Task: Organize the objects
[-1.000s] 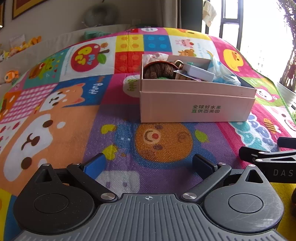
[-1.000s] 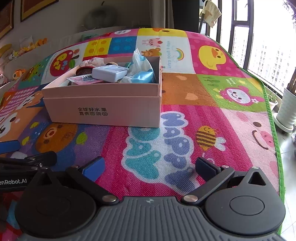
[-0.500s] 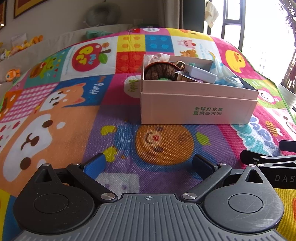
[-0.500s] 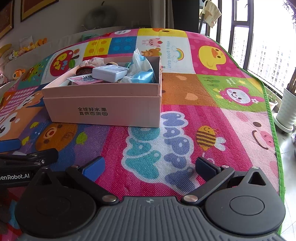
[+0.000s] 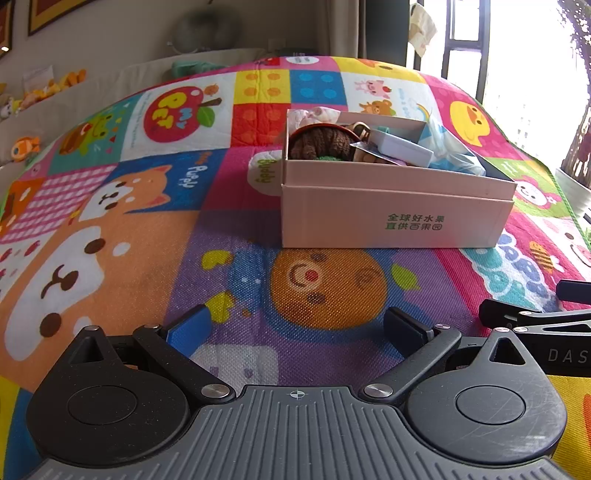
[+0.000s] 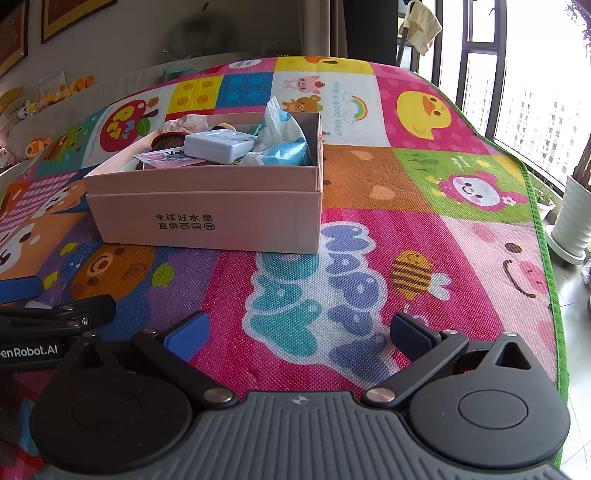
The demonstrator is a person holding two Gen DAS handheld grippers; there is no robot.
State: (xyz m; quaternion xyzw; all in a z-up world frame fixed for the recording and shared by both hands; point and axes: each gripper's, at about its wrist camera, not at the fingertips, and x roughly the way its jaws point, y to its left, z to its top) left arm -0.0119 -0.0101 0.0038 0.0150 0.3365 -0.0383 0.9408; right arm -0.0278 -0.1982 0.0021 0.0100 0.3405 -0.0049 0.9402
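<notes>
A pink cardboard box (image 5: 391,218) (image 6: 207,218) with green print stands on the colourful play mat (image 5: 147,229) (image 6: 406,221). Inside it lie a brown knitted item (image 5: 319,144), a white rectangular case (image 6: 218,144) (image 5: 404,147), a blue and white tissue pack (image 6: 284,144) and a printed card (image 6: 166,157). My left gripper (image 5: 297,325) hovers open and empty above the mat, short of the box. My right gripper (image 6: 299,328) is open and empty too, to the box's right front. Each gripper shows at the edge of the other's view.
Plush toys (image 6: 44,99) line a ledge at the back left. Windows (image 6: 524,81) and a white plant pot (image 6: 576,218) stand on the right past the mat's green edge (image 6: 546,258). A cloth (image 6: 421,26) hangs by the window.
Both grippers have drifted slightly; the box sits a touch lower in the left wrist view. Nothing was taken hold of or let go.
</notes>
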